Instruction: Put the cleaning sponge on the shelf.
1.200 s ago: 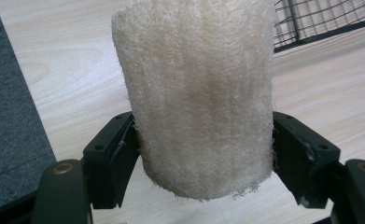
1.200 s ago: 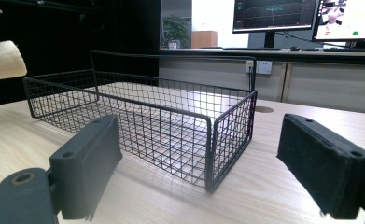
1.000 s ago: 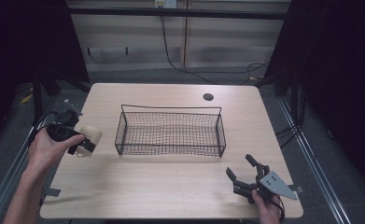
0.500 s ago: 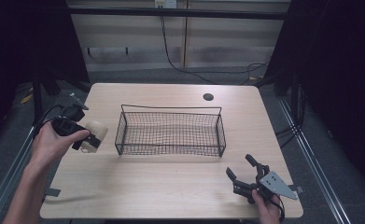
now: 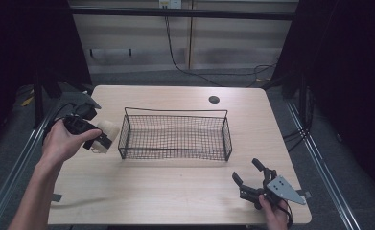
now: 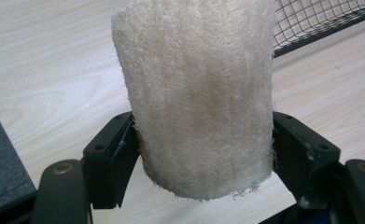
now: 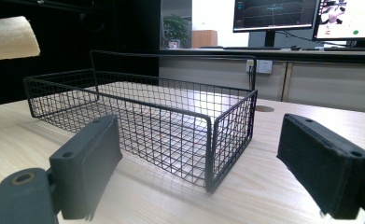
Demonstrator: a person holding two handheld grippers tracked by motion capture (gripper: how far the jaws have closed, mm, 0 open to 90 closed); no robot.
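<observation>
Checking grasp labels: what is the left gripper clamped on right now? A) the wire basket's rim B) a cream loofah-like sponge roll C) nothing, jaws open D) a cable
B: in the left gripper view the left gripper has both black jaws pressed against the sides of the cream sponge roll, held beside the wire basket, not in it.

Loofah sponge (image 6: 196, 93): top cut off by upper edge in left gripper view; sides hidden where jaws clamp it. Wire basket (image 6: 320, 21) clipped at that view's corner. Right gripper view: sponge (image 7: 10, 38) cut by left edge.
</observation>
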